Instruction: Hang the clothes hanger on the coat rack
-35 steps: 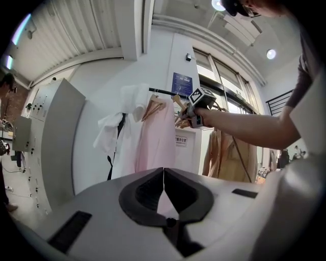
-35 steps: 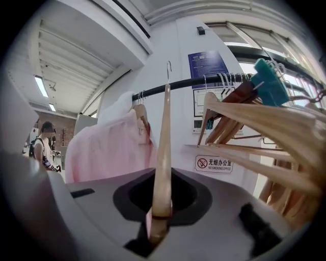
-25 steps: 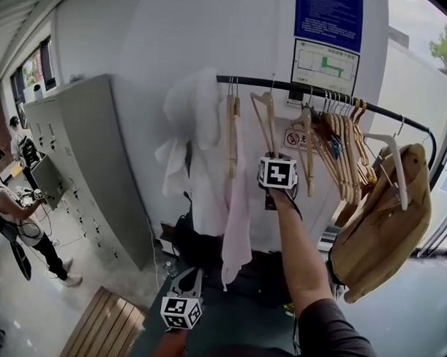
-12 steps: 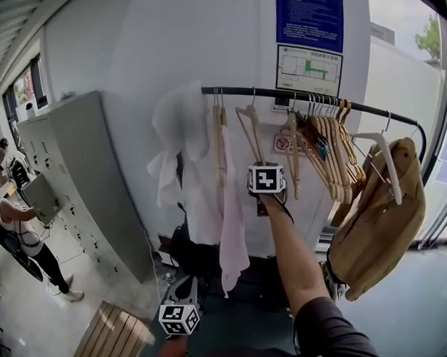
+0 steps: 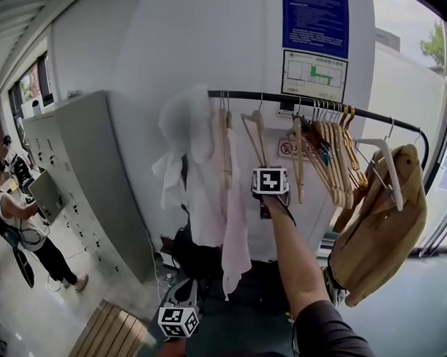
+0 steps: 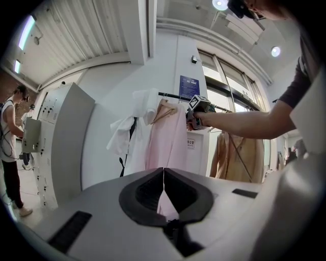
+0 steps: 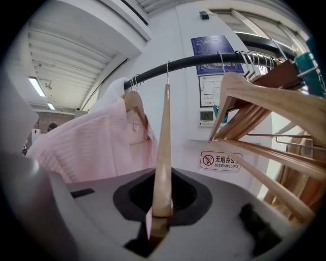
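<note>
a: the wooden clothes hanger (image 7: 164, 127) is up at the coat rack rail (image 7: 204, 62). its wire hook (image 7: 167, 74) looks looped over the black bar, at 12 o'clock from your right gripper (image 7: 162, 204). that gripper's jaws are clamped on the hanger's lower wood.

b: agreed. in the head view the hanger sits between the pink shirt (image 5: 235, 211) at its 9 o'clock and the bunch of wooden hangers (image 5: 331, 145) at its 3 o'clock. your left gripper (image 6: 163, 176) is low at 6 o'clock, with its jaws pressed together on nothing.

a: the risk i see is the hook. i can't tell whether it is fully seated over the bar. if you let go while it only rests on its tip, the hanger could slide off and drop.

b: also mind how you back out. if you pull away at a slant before the jaws part, you could drag the hook along the rail or tip it off. a swing toward 9 o'clock could snag the shirt. one toward 3 o'clock could knock the nearest wooden hanger.

a: for writing, the no smoking sign (image 7: 221, 160) on the wall, at 4 o'clock from the hanger, reads "无烟办公室 no smoking office" beside a crossed-out cigarette.

b: the blue notice (image 7: 216, 48) at 1 o'clock has print too small to read. so does the framed diagram (image 5: 314, 71) under it. i see no brand names.
</note>
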{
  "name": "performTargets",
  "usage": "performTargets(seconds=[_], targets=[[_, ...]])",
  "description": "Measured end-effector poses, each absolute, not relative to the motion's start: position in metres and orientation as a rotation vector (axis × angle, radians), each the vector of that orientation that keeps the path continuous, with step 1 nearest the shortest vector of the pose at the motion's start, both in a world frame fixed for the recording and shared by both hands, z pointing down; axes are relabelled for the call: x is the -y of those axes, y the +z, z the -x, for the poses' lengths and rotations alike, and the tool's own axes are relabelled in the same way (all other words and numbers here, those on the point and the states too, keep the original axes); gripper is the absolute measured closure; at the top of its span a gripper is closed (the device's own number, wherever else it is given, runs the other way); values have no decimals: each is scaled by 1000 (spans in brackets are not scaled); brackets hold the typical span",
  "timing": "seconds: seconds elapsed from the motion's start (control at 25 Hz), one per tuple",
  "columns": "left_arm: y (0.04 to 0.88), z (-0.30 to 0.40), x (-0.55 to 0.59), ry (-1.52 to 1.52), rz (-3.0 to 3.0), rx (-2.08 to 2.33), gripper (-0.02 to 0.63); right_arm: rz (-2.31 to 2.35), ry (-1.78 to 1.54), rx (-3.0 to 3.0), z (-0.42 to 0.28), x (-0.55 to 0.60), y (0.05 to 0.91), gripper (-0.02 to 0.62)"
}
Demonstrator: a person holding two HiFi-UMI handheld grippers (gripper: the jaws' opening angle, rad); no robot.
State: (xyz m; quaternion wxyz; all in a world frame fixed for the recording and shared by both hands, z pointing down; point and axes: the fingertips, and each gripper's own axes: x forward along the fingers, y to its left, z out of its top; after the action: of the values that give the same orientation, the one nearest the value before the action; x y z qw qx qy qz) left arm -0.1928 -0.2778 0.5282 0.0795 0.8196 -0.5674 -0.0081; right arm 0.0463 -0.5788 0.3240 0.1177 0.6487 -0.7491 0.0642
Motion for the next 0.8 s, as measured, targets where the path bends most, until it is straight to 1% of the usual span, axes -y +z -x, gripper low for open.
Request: performTargets(seconds=[0.24, 0.28, 0.32, 0.36, 0.52, 0.8], targets=[[526, 188, 275, -20, -2464, 1692, 597, -1894, 66, 2225, -40, 575, 323, 546], [526, 187, 275, -19, -2466, 1690, 597, -1896, 39, 2239, -39, 573, 321, 533], [525, 186, 274, -19, -2468, 1688, 597, -1893, 21, 2257, -38, 570, 320, 470], [526, 184, 273, -18, -2470, 1686, 597, -1891, 8, 2278, -38, 566, 319, 428], [527, 177, 270, -13, -2473, 1669, 597, -1917, -46, 2329, -43, 543, 317, 413], [526, 163, 272, 2, -2494, 1644, 597, -1903, -90, 2361, -52, 494, 339, 411]])
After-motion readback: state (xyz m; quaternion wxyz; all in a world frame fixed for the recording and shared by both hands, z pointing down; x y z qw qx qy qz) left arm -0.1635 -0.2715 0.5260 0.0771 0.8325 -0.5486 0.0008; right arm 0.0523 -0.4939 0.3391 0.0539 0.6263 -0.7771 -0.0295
